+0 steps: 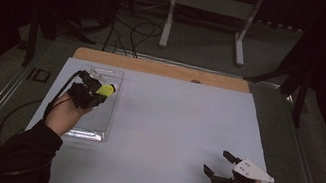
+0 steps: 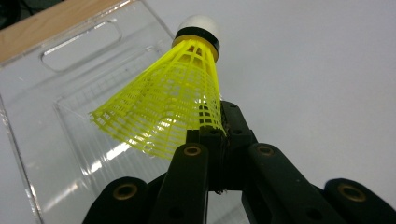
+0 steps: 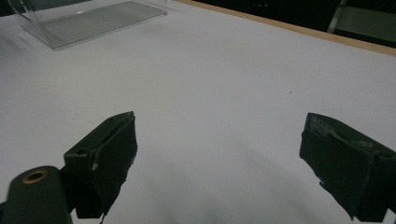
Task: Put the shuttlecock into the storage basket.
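A dark room surrounds a bench [image 1: 244, 136] covered by a pale sheet, with a white stand [image 1: 209, 8] on the floor beyond it. In the high view, the left gripper [image 1: 91, 92] holds a yellow shuttlecock [image 1: 106, 90] above a clear plastic tray [image 1: 97, 123] at the bench's left; the right gripper [image 1: 219, 163] rests near the front right corner, jaws spread. In the left gripper view, the jaws clamp the shuttlecock's yellow skirt [image 2: 163, 112], white cork upward, over the tray. In the right gripper view, the jaws stand wide apart above bare sheet, the tray far off.

No text, label, brand or number can be read anywhere.
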`<state>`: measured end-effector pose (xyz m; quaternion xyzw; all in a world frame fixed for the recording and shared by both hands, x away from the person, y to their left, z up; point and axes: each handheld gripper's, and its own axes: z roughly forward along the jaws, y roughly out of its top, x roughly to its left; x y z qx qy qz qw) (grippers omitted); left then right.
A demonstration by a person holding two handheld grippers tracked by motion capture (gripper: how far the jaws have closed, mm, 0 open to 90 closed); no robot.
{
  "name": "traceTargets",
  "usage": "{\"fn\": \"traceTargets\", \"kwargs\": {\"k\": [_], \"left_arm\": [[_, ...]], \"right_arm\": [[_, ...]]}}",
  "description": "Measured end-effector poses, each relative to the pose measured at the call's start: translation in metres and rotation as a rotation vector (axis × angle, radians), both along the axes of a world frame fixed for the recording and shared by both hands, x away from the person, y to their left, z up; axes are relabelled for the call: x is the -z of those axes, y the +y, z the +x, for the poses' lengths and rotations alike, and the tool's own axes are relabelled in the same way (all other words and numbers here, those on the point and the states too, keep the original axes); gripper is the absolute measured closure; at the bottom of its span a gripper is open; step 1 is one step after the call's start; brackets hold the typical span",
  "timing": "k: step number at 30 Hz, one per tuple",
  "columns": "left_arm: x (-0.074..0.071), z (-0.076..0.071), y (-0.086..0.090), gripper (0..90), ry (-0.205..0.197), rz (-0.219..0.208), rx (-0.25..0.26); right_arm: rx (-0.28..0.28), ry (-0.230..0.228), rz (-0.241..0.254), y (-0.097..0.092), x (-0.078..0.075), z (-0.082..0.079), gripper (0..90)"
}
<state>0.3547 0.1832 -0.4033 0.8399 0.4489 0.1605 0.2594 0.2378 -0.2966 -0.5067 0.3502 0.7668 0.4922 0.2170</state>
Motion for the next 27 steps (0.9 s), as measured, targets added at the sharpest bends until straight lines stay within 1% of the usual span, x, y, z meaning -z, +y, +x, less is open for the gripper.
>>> {"fn": "traceTargets", "kwargs": {"k": [1,2,4,6,9,12,13,15,17,19,24,27], "left_arm": [[0.0,0.0,0.0,90.0,0.0,0.0,0.0],[0.005,0.002,0.001,90.0,0.008,-0.005,-0.011],[0.007,0.002,0.002,90.0,0.01,0.0,-0.012],[0.013,0.004,0.002,90.0,0.023,-0.009,-0.023],[0.02,0.006,0.002,90.0,0.037,-0.012,-0.029],[0.025,0.007,0.003,90.0,0.048,-0.011,-0.04],[0.027,0.008,0.003,90.0,0.049,-0.004,-0.044],[0.029,0.009,0.003,90.0,0.062,-0.004,-0.047],[0.031,0.009,0.002,89.9,0.064,-0.004,-0.048],[0.035,0.01,0.002,89.9,0.081,0.001,-0.046],[0.039,0.013,0.0,89.8,0.103,-0.003,-0.047],[0.041,0.013,-0.001,89.5,0.12,-0.002,-0.037]], "right_arm": [[0.0,0.0,0.0,0.0,0.0,0.0,11.0],[-0.001,0.0,0.0,0.0,0.0,0.0,11.0],[-0.001,0.0,-0.001,0.0,0.0,0.0,11.0],[0.0,0.0,-0.002,0.0,0.0,0.0,11.0],[-0.001,0.0,-0.001,0.0,0.0,0.0,11.0],[-0.001,0.0,-0.003,0.0,0.0,0.0,11.0],[0.0,0.0,-0.004,0.0,0.0,0.0,11.0],[0.001,0.001,-0.004,0.0,0.0,0.0,11.0],[0.001,0.002,-0.006,0.0,0.0,0.0,11.0],[0.001,0.002,-0.007,0.0,0.0,0.0,11.0],[-0.001,0.004,-0.008,0.0,0.0,0.0,11.0],[0.0,0.004,-0.009,0.0,0.001,0.0,11.0]]}}
